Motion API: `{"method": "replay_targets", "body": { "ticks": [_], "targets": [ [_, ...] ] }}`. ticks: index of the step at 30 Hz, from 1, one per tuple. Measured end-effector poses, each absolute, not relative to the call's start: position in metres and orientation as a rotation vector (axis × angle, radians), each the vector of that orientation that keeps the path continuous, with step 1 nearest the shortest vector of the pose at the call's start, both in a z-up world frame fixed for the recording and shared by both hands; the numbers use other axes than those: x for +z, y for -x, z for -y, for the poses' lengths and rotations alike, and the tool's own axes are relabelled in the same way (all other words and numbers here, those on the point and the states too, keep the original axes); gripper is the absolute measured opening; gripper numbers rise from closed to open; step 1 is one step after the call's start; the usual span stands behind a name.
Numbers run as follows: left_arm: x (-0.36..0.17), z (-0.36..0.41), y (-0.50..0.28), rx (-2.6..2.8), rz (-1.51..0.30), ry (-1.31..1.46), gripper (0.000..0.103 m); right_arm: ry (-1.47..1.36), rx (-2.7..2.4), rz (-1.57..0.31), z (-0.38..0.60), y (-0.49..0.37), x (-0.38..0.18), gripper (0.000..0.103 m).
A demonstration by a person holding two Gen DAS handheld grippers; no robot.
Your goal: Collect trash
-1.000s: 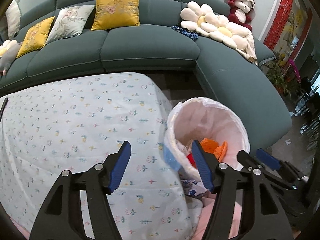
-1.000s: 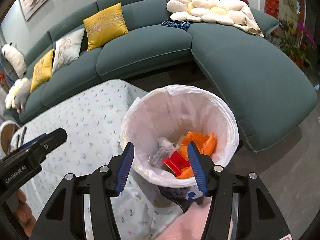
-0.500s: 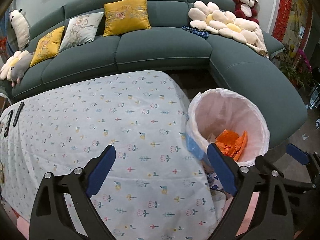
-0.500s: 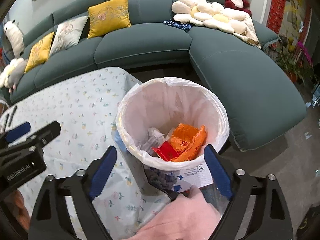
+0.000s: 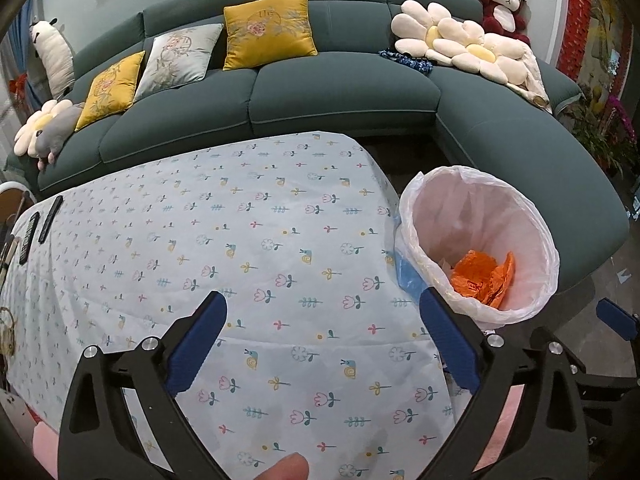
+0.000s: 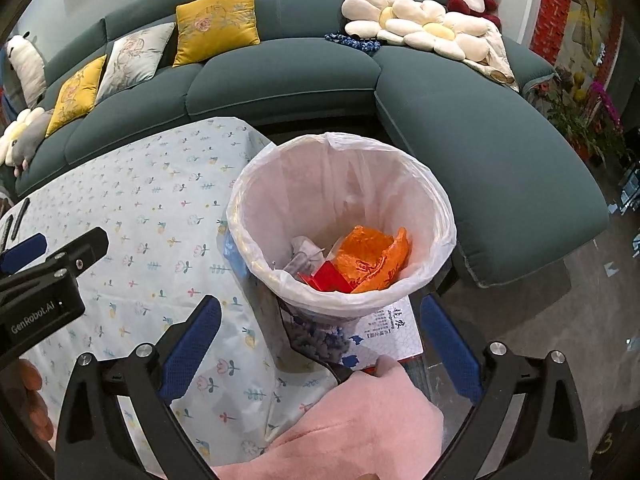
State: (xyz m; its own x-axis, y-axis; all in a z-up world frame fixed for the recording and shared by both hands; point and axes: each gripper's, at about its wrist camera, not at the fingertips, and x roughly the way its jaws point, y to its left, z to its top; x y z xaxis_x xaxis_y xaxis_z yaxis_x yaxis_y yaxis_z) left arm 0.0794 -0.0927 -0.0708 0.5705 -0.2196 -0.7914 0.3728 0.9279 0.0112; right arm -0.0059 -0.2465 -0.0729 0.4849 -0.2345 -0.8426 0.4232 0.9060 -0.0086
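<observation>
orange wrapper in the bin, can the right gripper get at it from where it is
Probably yes: the right gripper, jaws opening and empty, faces the trash bin's uncovered mouth, and the orange wrapper lies on top of the trash.

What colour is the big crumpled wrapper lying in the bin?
Orange. The crumpled wrapper lies in the white-lined bin, shown best in the right wrist view.

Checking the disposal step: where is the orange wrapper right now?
In both wrist views, the orange wrapper lies inside the lined trash bin, beside a red scrap, right of the table.

- Table under a floral tablecloth (image 5: 248, 248)
- Two dark remotes (image 5: 38, 228) lie at the tablecloth's far left edge
- Rest of cloth bare
</observation>
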Motion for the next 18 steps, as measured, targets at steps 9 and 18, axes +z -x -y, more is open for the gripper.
{"method": "replay_targets", "body": {
  "ticks": [9,18],
  "targets": [
    [-0.074,0.096,-0.070,-0.341,-0.883,-0.217,0.093,-0.230,-0.405,-0.983,0.246,0.012,-0.076,0.096],
    [-0.078,0.100,-0.067,-0.319,-0.891,-0.226,0.093,-0.231,-0.407,-0.987,0.248,0.015,-0.078,0.096]
  ]
}}
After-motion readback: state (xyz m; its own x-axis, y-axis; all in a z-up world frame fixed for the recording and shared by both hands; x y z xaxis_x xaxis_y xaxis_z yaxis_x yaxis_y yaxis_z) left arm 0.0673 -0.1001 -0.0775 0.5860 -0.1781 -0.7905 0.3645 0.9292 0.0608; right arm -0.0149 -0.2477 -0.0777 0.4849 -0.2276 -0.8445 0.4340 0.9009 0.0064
